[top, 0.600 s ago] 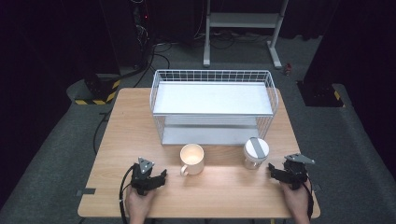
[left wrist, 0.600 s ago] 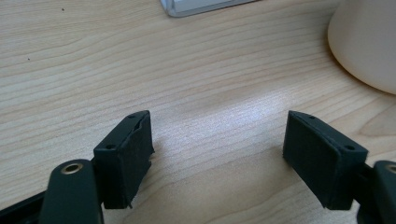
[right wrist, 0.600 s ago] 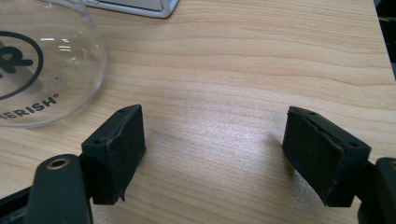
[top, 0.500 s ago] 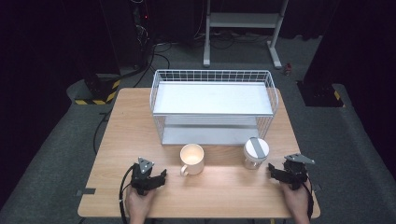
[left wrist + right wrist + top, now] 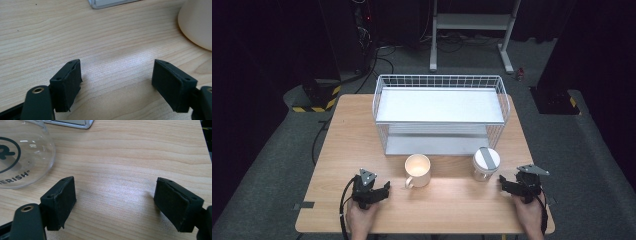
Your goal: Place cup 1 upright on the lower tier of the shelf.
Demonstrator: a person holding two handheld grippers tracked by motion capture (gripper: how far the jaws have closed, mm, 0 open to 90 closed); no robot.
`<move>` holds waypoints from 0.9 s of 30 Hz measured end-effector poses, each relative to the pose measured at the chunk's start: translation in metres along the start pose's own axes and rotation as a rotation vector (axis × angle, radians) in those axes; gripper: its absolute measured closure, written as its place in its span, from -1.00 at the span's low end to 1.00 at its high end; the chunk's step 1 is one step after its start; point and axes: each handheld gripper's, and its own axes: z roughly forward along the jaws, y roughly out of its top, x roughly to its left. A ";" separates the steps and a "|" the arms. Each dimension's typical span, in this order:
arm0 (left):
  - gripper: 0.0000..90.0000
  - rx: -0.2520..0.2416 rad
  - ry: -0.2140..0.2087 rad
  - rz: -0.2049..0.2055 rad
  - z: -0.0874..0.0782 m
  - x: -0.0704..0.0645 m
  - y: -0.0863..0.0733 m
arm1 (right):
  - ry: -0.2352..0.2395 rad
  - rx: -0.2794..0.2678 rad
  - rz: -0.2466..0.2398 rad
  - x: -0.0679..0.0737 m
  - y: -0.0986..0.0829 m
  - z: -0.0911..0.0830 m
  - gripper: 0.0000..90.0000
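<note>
A cream mug stands on the wooden table in front of a white wire basket shelf. A clear glass jar with a grey lid stands to the mug's right. My left gripper rests near the front edge, left of the mug, open with bare wood between its pads; the mug shows at the upper right of the left gripper view. My right gripper lies right of the jar, open and holding nothing; the jar sits to the upper left of its fingers.
The wire shelf has two levels and takes up the far middle of the table. A metal stand, cables and a yellow-black striped block are on the dark floor beyond the table.
</note>
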 end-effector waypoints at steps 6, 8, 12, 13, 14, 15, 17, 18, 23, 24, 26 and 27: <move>-0.47 0.004 0.001 0.002 0.000 0.000 0.000 | 0.009 0.008 -0.019 0.000 -0.001 -0.001 -0.68; -0.47 0.004 0.003 0.002 0.000 0.000 0.000 | 0.010 0.009 -0.020 0.000 -0.001 -0.001 -0.69; -0.48 0.005 0.003 0.001 0.000 0.000 0.000 | 0.009 0.006 -0.016 0.000 -0.001 -0.001 -0.69; -0.48 0.005 0.003 0.001 0.000 0.000 0.000 | 0.007 0.006 -0.014 0.000 -0.001 -0.001 -0.69; -0.48 0.005 0.003 0.001 0.000 0.000 0.000 | 0.005 0.007 -0.012 0.001 -0.002 -0.001 -0.69; -0.48 0.005 0.003 0.001 0.000 0.000 0.000 | 0.000 0.007 -0.012 0.001 -0.002 -0.002 -0.68; -0.48 0.004 0.004 0.002 0.000 0.000 0.000 | 0.012 0.006 -0.016 0.003 -0.003 -0.003 -0.68; -0.48 0.005 0.003 0.001 0.000 0.000 0.000 | 0.021 0.005 -0.018 0.003 -0.004 -0.004 -0.68; -0.48 0.005 0.003 0.001 0.000 0.000 0.000 | 0.034 -0.005 -0.033 0.004 -0.008 -0.008 -0.68; -0.48 0.005 0.003 0.000 0.000 0.000 0.000 | 0.038 -0.006 -0.035 0.004 -0.008 -0.009 -0.68; -0.48 0.005 0.003 0.000 0.000 0.000 0.000 | 0.043 -0.013 -0.030 0.005 -0.010 -0.011 -0.68; -0.48 0.006 0.003 0.001 0.000 0.000 0.000 | 0.043 -0.015 -0.034 0.006 -0.011 -0.012 -0.68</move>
